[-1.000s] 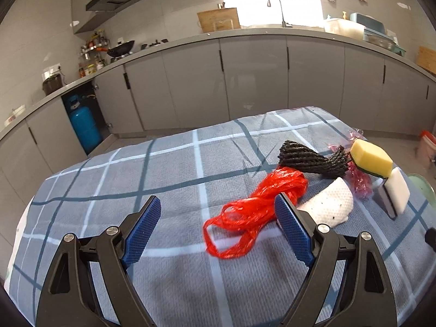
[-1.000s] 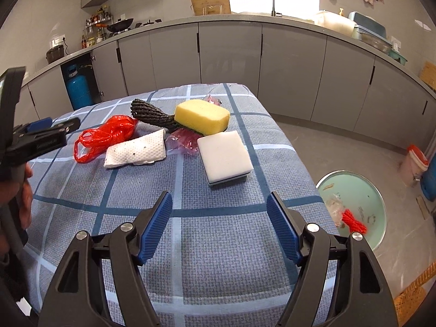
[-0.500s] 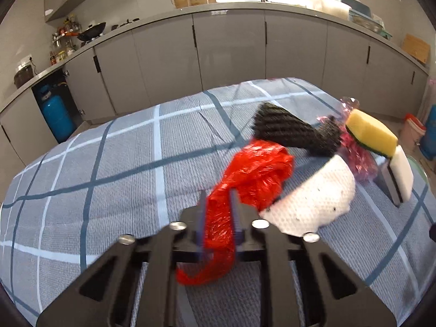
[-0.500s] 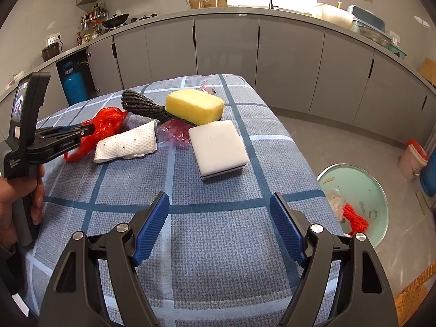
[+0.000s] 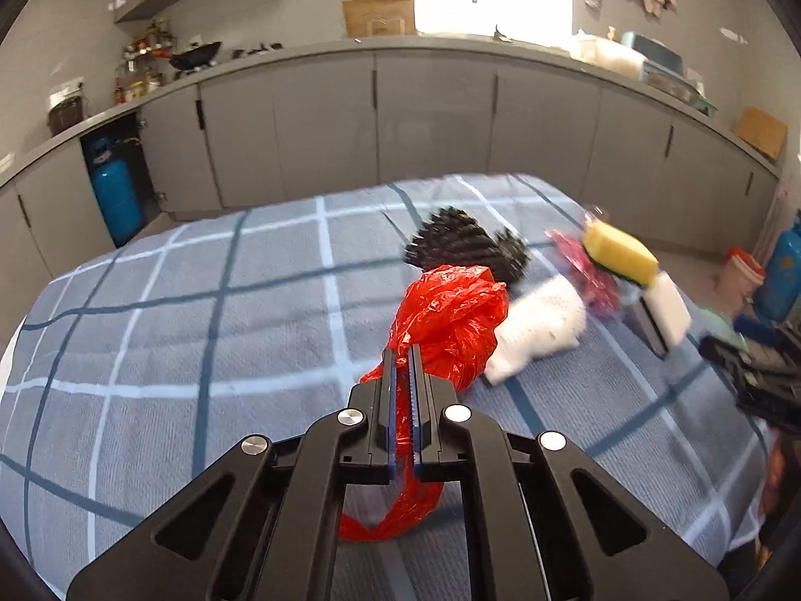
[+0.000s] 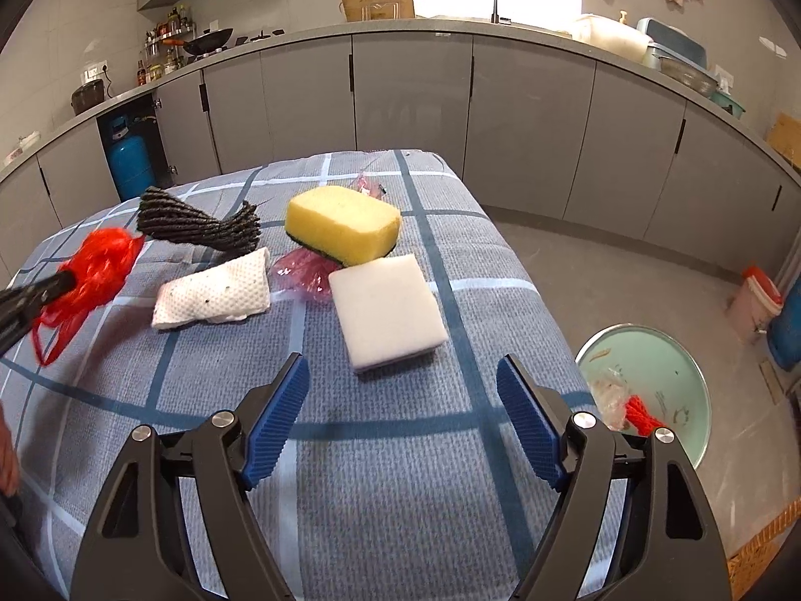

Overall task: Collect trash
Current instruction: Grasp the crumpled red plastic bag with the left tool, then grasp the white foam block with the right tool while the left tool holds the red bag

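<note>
Clenched the left tongs on the red plastic bag, pinching a thin fold, probably to keep the slippery film from sliding out. Left the bulk bunched just past the tips and a looped tail hanging below the jaws toward the checked cloth. From the right tongs, showed far off to their left, apparently raised off the cloth, though hard to confirm. Looked crumpled, glossy and bright, thin at the edges, light and floppy; judged likely to trail or snag rather than drop cleanly.

Kept the right tongs released, jaws just widened further, nothing between them. Spread perhaps for the white sponge lying straight ahead. Beyond that, the yellow sponge, propped on a pink wrapper. Ahead and to the left, a paper towel and a black bundle. Low to the right of the right tongs, on the floor, a pale green bin holding scraps, presumably set beside the table for a short drop.
</note>
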Available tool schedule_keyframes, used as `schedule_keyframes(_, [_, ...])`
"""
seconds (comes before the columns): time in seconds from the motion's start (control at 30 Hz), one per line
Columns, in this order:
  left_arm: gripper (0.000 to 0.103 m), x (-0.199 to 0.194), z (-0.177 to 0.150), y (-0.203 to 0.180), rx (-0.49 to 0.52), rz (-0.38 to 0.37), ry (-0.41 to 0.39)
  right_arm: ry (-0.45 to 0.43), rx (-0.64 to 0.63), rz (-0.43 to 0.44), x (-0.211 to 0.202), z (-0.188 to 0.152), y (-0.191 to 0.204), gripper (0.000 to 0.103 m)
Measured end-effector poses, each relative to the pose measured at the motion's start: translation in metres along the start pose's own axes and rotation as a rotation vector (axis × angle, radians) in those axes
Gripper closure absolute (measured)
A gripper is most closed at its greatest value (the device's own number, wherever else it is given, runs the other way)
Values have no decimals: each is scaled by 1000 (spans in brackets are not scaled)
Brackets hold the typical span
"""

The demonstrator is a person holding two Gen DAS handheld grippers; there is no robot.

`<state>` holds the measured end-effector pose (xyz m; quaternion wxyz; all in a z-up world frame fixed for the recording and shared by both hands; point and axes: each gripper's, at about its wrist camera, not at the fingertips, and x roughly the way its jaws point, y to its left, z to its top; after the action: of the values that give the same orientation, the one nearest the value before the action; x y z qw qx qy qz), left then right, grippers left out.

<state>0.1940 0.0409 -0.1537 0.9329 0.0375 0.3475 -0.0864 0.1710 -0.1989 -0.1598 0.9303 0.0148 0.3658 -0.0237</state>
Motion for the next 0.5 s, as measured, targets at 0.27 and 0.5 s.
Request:
schedule_keyframes(0.27, [98, -15, -21, -12, 35, -6, 19, 30, 12, 15, 31, 15, -6, 20])
schedule_keyframes(0.5, [98, -55, -9, -7, 43, 36, -83, 77, -1, 77, 37, 9, -2, 55])
